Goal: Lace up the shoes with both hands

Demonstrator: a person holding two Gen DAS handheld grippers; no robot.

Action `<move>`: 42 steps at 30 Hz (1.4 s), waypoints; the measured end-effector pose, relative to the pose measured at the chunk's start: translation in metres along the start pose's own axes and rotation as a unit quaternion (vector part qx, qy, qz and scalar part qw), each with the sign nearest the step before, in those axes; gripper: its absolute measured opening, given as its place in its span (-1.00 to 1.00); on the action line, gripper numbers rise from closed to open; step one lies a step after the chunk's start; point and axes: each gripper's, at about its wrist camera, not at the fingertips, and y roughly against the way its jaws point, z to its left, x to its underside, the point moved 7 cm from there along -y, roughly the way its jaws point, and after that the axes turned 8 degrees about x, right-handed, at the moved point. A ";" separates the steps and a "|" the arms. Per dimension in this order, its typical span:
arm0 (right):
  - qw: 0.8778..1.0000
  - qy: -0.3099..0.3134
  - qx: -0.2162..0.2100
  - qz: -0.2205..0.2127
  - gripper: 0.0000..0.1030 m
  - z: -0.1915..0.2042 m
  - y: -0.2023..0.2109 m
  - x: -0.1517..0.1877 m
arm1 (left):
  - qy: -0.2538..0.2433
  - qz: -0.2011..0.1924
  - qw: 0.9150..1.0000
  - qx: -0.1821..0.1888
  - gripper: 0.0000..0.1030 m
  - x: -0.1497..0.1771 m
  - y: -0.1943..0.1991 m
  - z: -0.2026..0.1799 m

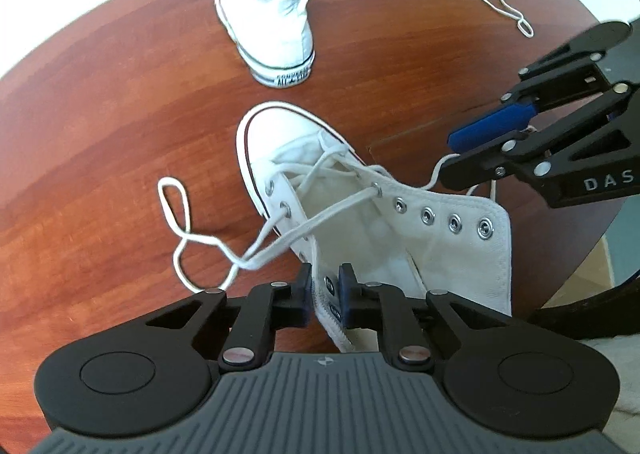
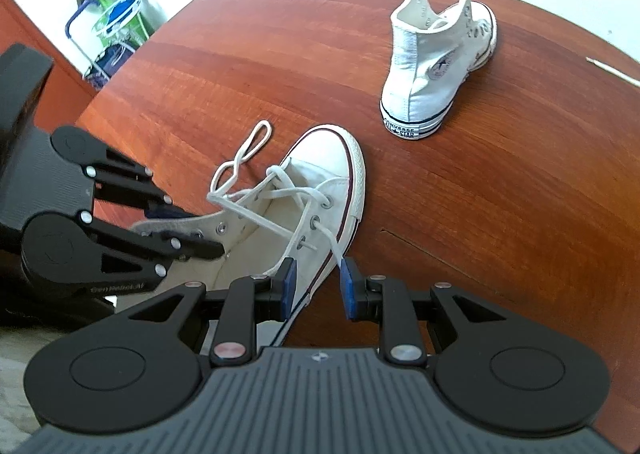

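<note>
Near white high-top shoe lying open, lower eyelets laced, upper ones bare. My left gripper pinching its eyelet flap; my right gripper standing open around lace.

The heel patch of the far shoe reads "CONVERSE ALL STAR" in dark letters in the right wrist view, and a round star emblem sits on that shoe's ankle, its lettering too small to read. In the left wrist view the right gripper carries the white letters "DAS", cut off at the frame edge. The left gripper's side bears faint raised lettering that cannot be made out.
</note>
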 end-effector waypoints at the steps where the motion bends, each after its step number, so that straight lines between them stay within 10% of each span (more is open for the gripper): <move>1: 1.000 0.006 0.000 -0.002 -0.52 0.002 -0.001 0.001 | -0.005 -0.001 1.000 -0.006 -0.75 0.000 0.000 0.000; 7: 0.999 0.048 -0.002 -0.015 -0.52 0.013 -0.004 0.004 | -0.017 -0.004 0.998 -0.056 -0.75 0.001 0.002 0.013; 26: 0.966 0.258 -0.024 -0.010 -0.72 0.037 -0.045 -0.004 | -0.023 0.016 0.998 -0.054 -0.77 0.012 -0.004 0.011; 42: 0.960 0.279 -0.014 0.020 -0.97 0.046 -0.056 -0.006 | -0.009 0.022 0.999 -0.036 -0.72 0.019 -0.008 0.015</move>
